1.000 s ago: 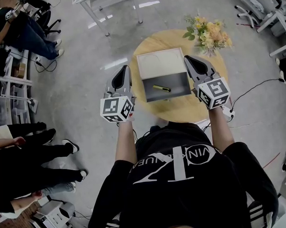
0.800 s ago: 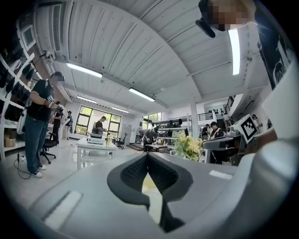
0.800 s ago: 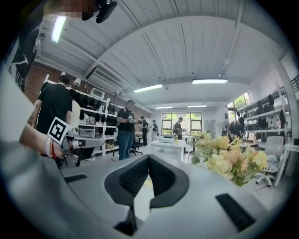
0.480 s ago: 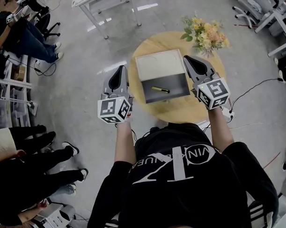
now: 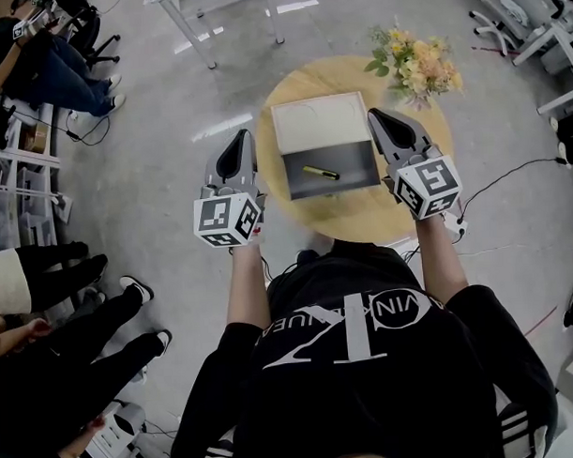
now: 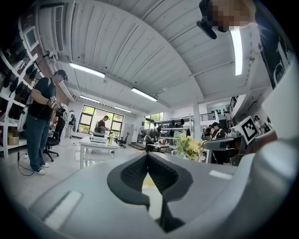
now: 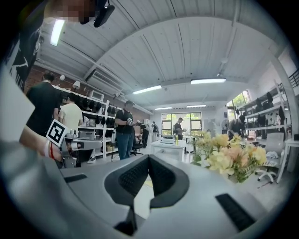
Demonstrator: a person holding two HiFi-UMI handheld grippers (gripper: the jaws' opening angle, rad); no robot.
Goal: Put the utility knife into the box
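Observation:
A yellow utility knife (image 5: 320,172) lies inside the dark grey box (image 5: 359,161), whose pale lid (image 5: 320,124) is folded back behind it on the round wooden table (image 5: 361,219). My left gripper (image 5: 243,134) hangs in the air left of the box, past the table's edge, jaws shut on nothing. My right gripper (image 5: 375,114) is raised just right of the box, also shut and empty. In the left gripper view the fingertips (image 6: 147,154) meet; in the right gripper view the fingertips (image 7: 148,157) meet too. Neither gripper touches the knife or box.
A bunch of yellow flowers (image 5: 414,64) stands at the table's far right edge, close to my right gripper. People sit and stand along the left (image 5: 45,297). A white table (image 5: 213,10) is beyond. A cable (image 5: 510,178) runs on the floor at right.
Both grippers stay raised and shut beside the box; the left one has drifted slightly left. The knife has not moved. The bystanders' legs at left have shifted.

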